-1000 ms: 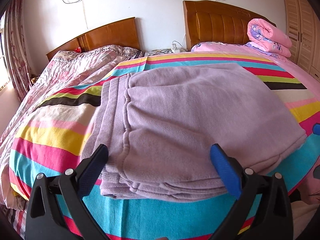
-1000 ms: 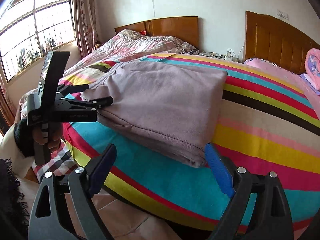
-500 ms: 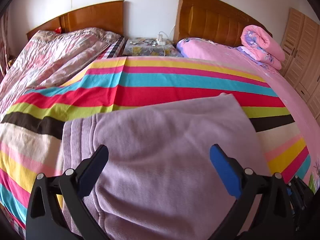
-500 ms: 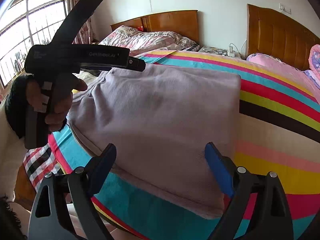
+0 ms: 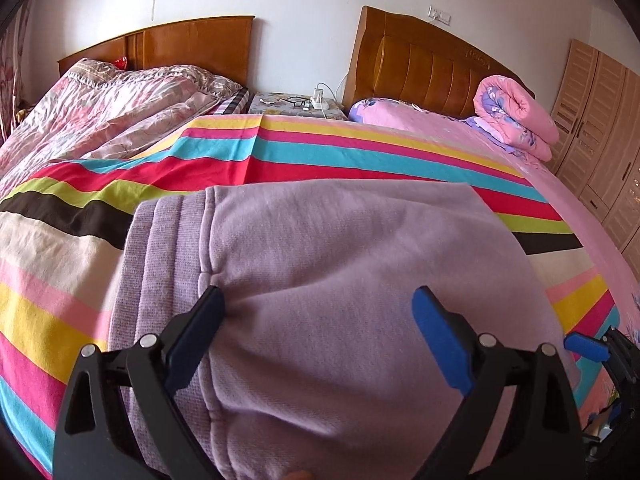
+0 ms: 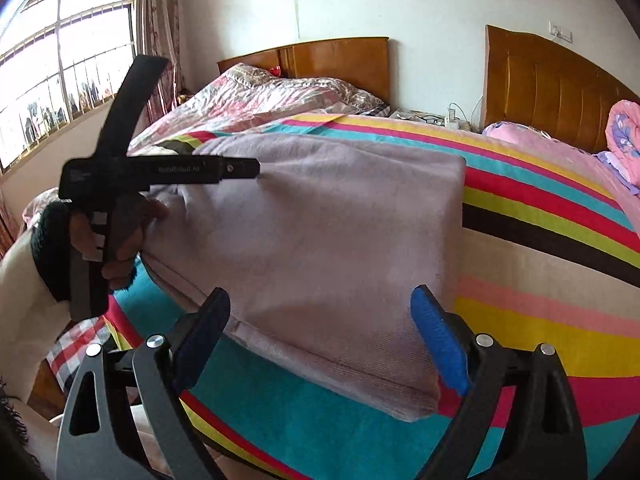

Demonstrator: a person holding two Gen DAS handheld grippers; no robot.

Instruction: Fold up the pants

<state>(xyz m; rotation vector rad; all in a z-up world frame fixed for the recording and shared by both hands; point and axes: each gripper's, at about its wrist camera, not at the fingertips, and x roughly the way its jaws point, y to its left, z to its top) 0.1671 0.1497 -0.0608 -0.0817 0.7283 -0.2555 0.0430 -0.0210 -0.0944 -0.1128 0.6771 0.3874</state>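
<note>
Pale lettering is showing on the left gripper's (image 6: 256, 169) black bar at centre left of the right wrist view, too blurred to read. The lilac pants (image 5: 360, 280), folded into a thick block, are lying on the striped bedspread (image 5: 280, 148). The left jaws have just been closing slightly yet are standing spread over the fabric, one fingertip (image 5: 212, 304) touching it. The right gripper (image 6: 320, 320) is hovering spread above the block's lower edge; bare bedspread is lying open rightward.

Bare striped blanket (image 6: 560, 312) lies open right of the folded pants (image 6: 340, 248); a rolled quilt (image 5: 516, 114) blocks the headboard (image 5: 424, 68) corner.
</note>
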